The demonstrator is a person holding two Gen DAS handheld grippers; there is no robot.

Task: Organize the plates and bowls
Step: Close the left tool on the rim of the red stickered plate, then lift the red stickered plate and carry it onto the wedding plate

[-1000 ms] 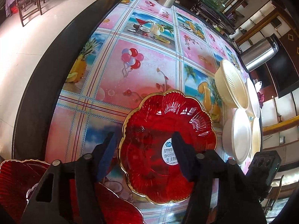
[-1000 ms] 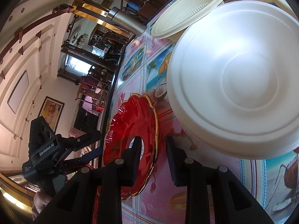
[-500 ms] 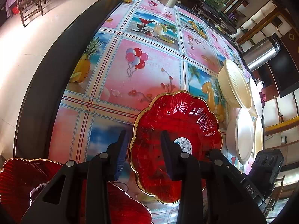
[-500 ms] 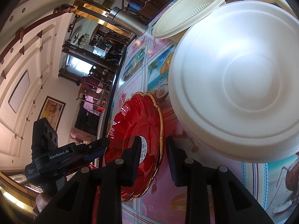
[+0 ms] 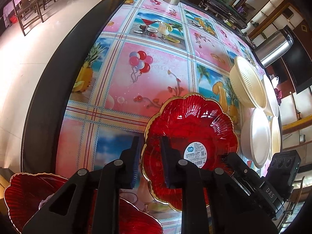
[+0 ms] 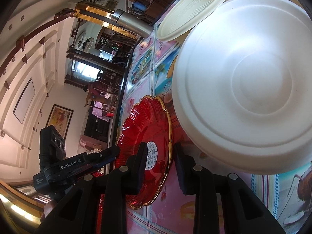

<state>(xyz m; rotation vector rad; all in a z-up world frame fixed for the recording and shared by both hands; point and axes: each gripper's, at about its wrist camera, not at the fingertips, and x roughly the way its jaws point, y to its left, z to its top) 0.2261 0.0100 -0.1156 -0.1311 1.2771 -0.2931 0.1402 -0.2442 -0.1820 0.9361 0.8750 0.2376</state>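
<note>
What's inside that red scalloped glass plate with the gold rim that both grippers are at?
The red scalloped gold-rimmed plate holds no food, only a white barcode sticker. The left gripper straddles its near rim, and its fingers cover part of the plate's floor.

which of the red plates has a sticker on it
The red gold-rimmed scalloped plate straddled by the left gripper has a white label; the other red plate, at lower left, shows none.

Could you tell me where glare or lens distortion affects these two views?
Left wrist view: the fisheye bends the table edge into an arc, and bright streaks glint on the red plate. Right wrist view: a broad soft sheen washes the white plate; the room behind curves strongly.
</note>
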